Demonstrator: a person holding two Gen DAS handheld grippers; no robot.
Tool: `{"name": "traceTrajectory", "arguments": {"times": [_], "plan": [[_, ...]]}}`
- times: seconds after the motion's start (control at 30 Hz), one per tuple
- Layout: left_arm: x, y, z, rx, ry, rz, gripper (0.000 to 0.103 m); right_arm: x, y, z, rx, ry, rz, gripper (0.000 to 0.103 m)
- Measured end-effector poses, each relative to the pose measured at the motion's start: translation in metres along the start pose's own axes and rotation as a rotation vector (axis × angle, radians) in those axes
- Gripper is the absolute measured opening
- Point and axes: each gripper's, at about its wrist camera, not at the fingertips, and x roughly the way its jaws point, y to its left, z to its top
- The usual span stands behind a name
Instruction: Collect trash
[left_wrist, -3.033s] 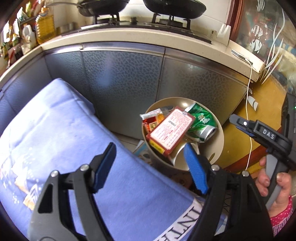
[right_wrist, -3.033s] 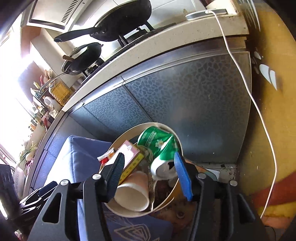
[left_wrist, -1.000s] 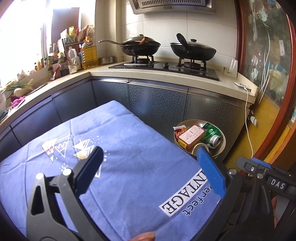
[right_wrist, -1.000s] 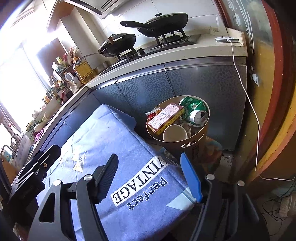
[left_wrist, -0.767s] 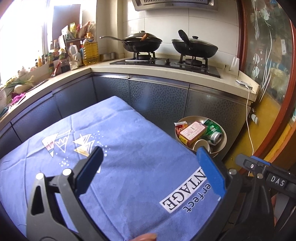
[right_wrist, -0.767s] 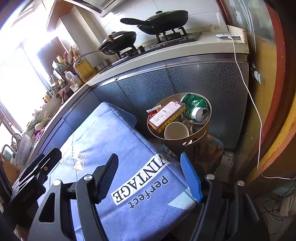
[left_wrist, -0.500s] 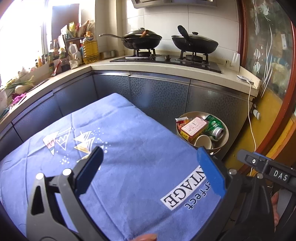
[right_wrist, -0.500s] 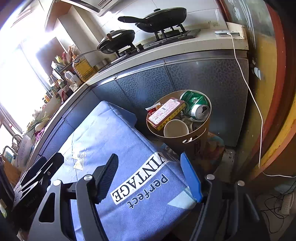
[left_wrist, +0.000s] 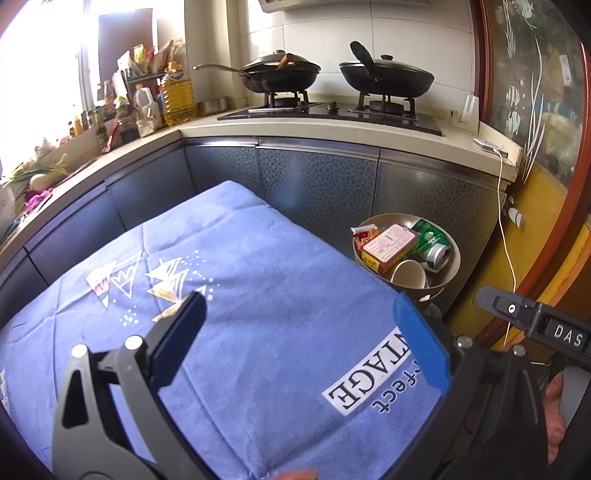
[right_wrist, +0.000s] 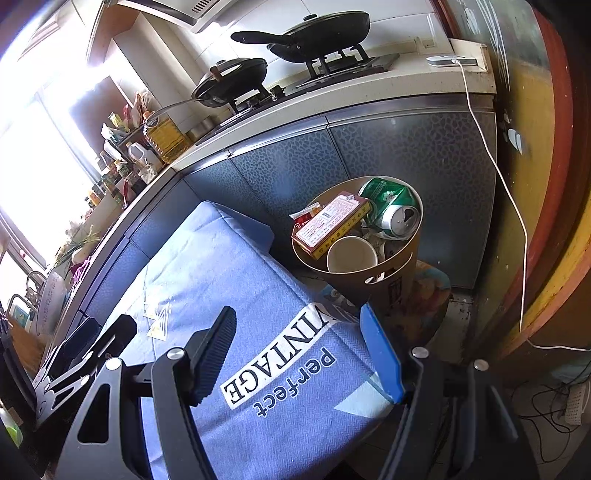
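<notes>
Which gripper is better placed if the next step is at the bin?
Right, marginally. Both grippers are open and empty, but the right gripper sits nearer the bin; the left gripper faces mostly bare cloth.

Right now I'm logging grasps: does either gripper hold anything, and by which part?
Nothing. The left gripper and right gripper are both open and empty.

Matt woven cloth (left_wrist: 266, 280), glossy crumpled metal can (right_wrist: 395, 212)

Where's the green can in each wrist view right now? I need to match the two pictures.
Left wrist: green can right of centre, at the bin's far right side.
Right wrist: green can upper right of centre, same side of the bin.
Shared landmark: the paper cup beside it.
</notes>
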Motion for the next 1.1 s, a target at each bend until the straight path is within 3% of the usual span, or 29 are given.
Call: {"name": "traceTrajectory", "arguments": {"times": [0.33, 1.1], "plan": [[0.001, 0.001, -0.004, 0.001, 0.016, 0.035, 0.097, 0.003, 0.003, -0.003, -0.001, 0.013, 0.006, 0.068], [0.014, -0.002, -0.012, 0.002, 0.083, 0.02, 0.097, 0.013, -0.001, -0.006, 0.012, 0.04, 0.008, 0.068]]}}
